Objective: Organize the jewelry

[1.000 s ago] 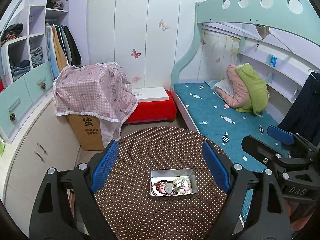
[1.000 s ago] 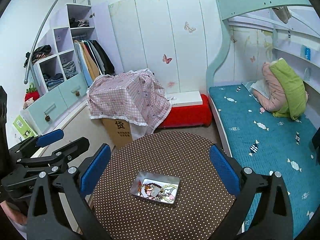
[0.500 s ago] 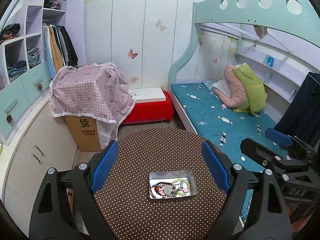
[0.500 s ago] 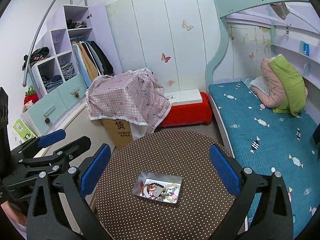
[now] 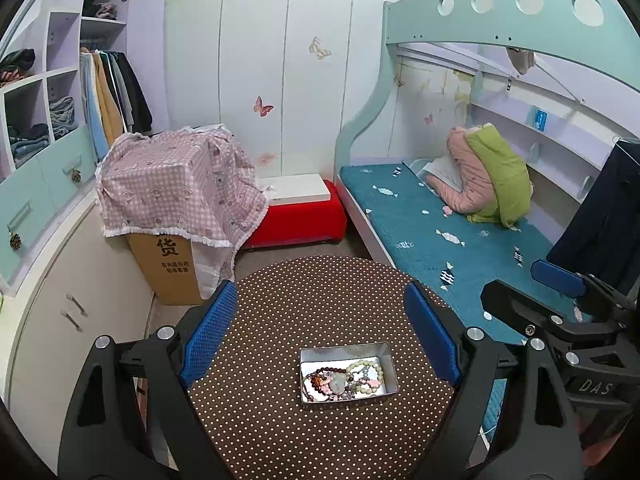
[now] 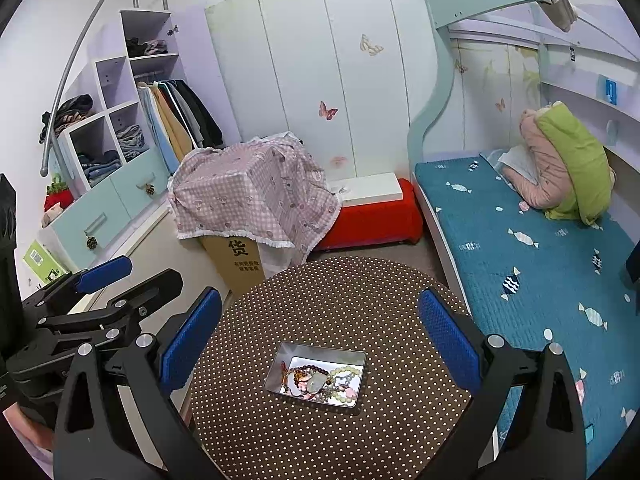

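Both tongs are held spread and empty above the round polka-dot table: the left gripper, the right gripper. A metal tin rests there, beaded bracelets heaped inside.

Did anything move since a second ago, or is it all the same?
Almost the same. Both cameras drifted a little. The left gripper and right gripper stay open and empty. The tin of beads sits untouched on the dotted table.
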A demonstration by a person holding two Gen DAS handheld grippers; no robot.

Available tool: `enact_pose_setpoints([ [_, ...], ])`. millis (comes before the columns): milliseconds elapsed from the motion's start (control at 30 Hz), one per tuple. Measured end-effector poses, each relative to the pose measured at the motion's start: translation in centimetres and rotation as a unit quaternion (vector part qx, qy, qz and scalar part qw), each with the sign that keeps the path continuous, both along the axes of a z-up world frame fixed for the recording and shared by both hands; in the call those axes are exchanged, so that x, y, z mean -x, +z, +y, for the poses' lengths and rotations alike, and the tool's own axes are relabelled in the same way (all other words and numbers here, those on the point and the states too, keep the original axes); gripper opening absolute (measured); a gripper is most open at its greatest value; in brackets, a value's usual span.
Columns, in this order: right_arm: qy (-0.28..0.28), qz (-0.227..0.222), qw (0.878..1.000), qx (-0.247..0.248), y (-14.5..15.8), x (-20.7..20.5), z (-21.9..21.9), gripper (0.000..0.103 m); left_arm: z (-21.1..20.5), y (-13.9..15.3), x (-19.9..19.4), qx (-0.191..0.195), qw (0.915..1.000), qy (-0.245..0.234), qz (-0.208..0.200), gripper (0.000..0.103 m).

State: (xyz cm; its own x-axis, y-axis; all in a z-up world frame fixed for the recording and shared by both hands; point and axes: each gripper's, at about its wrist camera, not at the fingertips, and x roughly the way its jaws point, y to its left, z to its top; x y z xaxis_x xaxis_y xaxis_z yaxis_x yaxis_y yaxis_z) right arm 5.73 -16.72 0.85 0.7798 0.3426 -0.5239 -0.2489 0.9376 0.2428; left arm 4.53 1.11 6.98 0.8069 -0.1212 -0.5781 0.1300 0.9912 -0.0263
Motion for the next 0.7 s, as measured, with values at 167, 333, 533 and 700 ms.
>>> enact_pose_setpoints([
  [167, -0.006, 0.004, 1.000, 0.005, -0.13, -0.07, -0.02, 0.095, 0.20, -0.02, -0.65, 0.003, 1.0000, -0.005, -0.002, 0.086],
  [333, -0.004, 0.006, 1.000, 0.010, -0.14, -0.04, 0.12, 0.095, 0.25, -0.09, -0.77, 0.004, 1.0000, -0.006, -0.002, 0.086],
  [533, -0.003, 0.006, 1.000, 0.011, -0.08, -0.12, 0.06, 0.095, 0.08, -0.13, -0.94, 0.003, 1.0000, -0.008, -0.001, 0.086],
  [700, -0.002, 0.004, 1.000, 0.010, -0.04, -0.13, 0.08, 0.095, -0.05, -0.09, -0.72, 0.003, 1.0000, -0.007, -0.004, 0.086],
])
